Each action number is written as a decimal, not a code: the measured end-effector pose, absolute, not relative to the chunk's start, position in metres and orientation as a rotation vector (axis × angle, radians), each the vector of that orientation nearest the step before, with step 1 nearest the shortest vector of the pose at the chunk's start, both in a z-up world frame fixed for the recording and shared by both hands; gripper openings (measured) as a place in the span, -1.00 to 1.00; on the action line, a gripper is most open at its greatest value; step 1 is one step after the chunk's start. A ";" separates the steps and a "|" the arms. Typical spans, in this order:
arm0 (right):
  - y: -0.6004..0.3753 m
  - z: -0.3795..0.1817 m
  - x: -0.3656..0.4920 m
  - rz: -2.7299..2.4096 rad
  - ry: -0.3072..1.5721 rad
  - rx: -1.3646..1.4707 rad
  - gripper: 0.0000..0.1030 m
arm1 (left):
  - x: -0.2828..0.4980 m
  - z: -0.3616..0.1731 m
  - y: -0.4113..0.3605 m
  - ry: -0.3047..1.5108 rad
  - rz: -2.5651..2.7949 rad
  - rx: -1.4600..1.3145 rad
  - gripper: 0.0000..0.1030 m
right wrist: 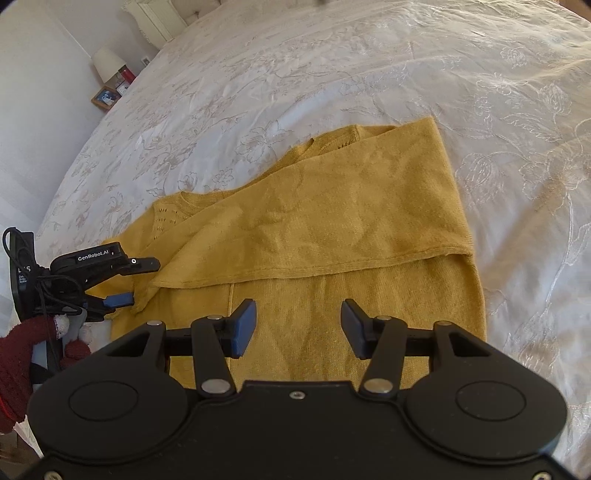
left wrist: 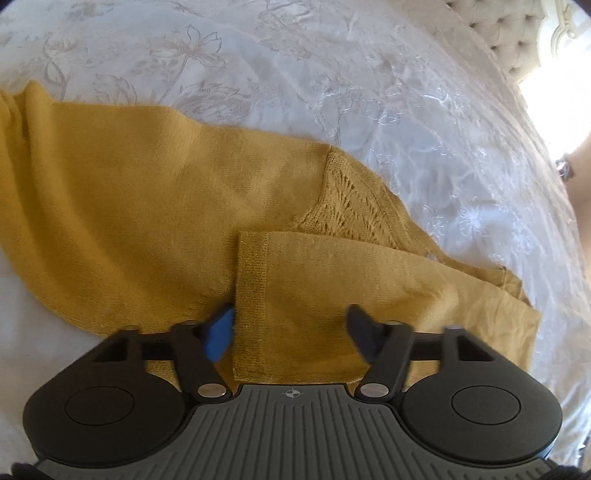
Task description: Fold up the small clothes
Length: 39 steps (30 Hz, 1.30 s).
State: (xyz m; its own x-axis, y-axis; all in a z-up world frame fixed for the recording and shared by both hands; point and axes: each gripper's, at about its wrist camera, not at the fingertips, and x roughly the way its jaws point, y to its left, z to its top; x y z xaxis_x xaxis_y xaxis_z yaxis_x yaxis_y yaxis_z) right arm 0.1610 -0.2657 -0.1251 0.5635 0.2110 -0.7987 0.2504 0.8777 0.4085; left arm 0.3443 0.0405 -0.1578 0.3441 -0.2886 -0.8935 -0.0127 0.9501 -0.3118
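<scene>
A mustard-yellow knit sweater [right wrist: 314, 229] lies flat on the white bedspread [right wrist: 332, 74], with a sleeve folded across its body. In the left wrist view the sweater [left wrist: 129, 206] fills the middle, and the sleeve cuff [left wrist: 255, 295] lies between the fingers of my left gripper [left wrist: 291, 332], which is open around it. My left gripper also shows in the right wrist view [right wrist: 138, 280], open at the sweater's left edge. My right gripper [right wrist: 298, 325] is open and empty just above the sweater's lower body.
The white floral bedspread [left wrist: 332, 74] surrounds the sweater. A tufted headboard [left wrist: 517, 33] stands at the far right. A nightstand with a lamp [right wrist: 107, 62] and a picture frame [right wrist: 106, 96] sits beside the bed. A hand in a dark-red glove [right wrist: 22, 354] holds the left gripper.
</scene>
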 end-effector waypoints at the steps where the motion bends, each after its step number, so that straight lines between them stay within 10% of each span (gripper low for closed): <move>1: -0.267 -0.125 0.160 -0.030 0.982 0.522 0.13 | 0.345 -0.156 0.038 1.218 -0.186 -0.260 -0.65; 9: -0.284 -0.121 0.153 -0.077 0.949 0.519 0.15 | 0.337 -0.088 0.052 1.055 -0.236 -0.137 -0.89; 21: -0.347 -0.138 0.201 -0.196 0.917 0.486 0.18 | 0.357 -0.142 0.054 1.176 -0.187 0.004 -0.79; 29: -0.369 -0.159 0.246 -0.181 0.945 0.486 0.17 | 0.338 -0.125 0.059 1.101 -0.204 -0.040 0.07; 33: -0.378 -0.172 0.262 -0.181 0.973 0.527 0.17 | 0.329 -0.119 0.050 1.074 -0.219 -0.025 0.14; 35: -0.380 -0.175 0.266 -0.168 0.985 0.556 -0.22 | 0.329 -0.125 0.046 1.097 -0.235 -0.023 0.16; 36: -0.379 -0.174 0.268 -0.150 0.988 0.551 -0.75 | 0.329 -0.129 0.044 1.110 -0.237 -0.018 0.16; 39: -0.371 -0.150 0.259 -0.163 0.934 0.431 -0.82 | 0.332 -0.139 0.040 1.136 -0.243 -0.001 0.16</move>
